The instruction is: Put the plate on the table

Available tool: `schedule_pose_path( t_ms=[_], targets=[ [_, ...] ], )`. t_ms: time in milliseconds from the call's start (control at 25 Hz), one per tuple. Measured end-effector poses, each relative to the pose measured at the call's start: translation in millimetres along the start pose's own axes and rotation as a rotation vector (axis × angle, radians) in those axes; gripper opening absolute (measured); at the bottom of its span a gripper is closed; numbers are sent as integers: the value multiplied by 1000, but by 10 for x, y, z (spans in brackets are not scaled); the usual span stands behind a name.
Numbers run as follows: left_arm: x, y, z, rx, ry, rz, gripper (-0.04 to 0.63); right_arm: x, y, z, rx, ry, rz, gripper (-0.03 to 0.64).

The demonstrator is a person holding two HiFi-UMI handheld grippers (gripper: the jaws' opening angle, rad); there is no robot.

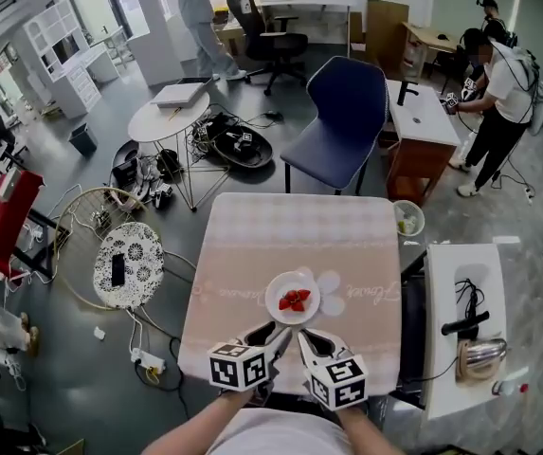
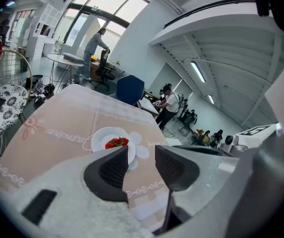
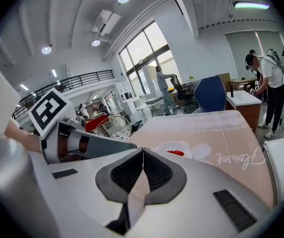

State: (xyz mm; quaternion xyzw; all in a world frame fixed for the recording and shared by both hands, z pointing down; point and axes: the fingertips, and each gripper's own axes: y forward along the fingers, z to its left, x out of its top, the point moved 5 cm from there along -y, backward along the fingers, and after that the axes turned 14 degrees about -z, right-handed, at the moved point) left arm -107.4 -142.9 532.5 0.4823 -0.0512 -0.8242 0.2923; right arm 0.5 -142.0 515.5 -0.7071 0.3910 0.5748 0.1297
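the fingers [image 2: 113, 168] of the left gripper [image 2: 142, 158] stand apart with nothing between them, only the cloth shows in the gap; the fingers [image 3: 157, 171] of the right gripper [image 3: 142, 153] are pressed together at the tips and hold nothing. the plate [image 1: 279, 292] already sits on the table [image 1: 252, 235], in the near half of it, with some strawberries [image 1: 295, 300] on top. it lies just beyond both grippers, on the far side of their tips. its near rim is about between the two tips in the head view, so neither hand is clearly nearer. from the left gripper view the plate is a little left of the open gap, partly behind the left finger. whether a tip touches the rim i cannot say, the head view is too small there. the plate is round, so it has no long axis to line up with. i judge the placing is done, and the next move is probably to pull back toward the near edge without pushing the rim. the table carries a pale pink cloth [image 1: 347, 254] that looks flat, with a white flower shape [image 1: 329, 281] just right of the plate. a blue chair [image 1: 347, 102] stands at the far edge, and people are working far off in a large room.
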Motion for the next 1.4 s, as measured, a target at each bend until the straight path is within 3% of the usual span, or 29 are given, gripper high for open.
schedule_pose_path(
  t_ms=[200, 480, 800, 1400],
  targets=[
    [60, -217, -133, 14, 70, -50, 147, 43, -77, 91, 27, -13, -32, 5],
    [86, -399, -346, 18, 171, -105, 50, 125, -198, 245, 80, -55, -82, 3],
    [58, -447, -501, 6, 233, -148, 6, 156, -320, 242, 75, -71, -114, 3],
    [53, -401, -572, -10, 241, -152, 6, 178, -347, 219, 73, -79, -117, 3]
  ],
)
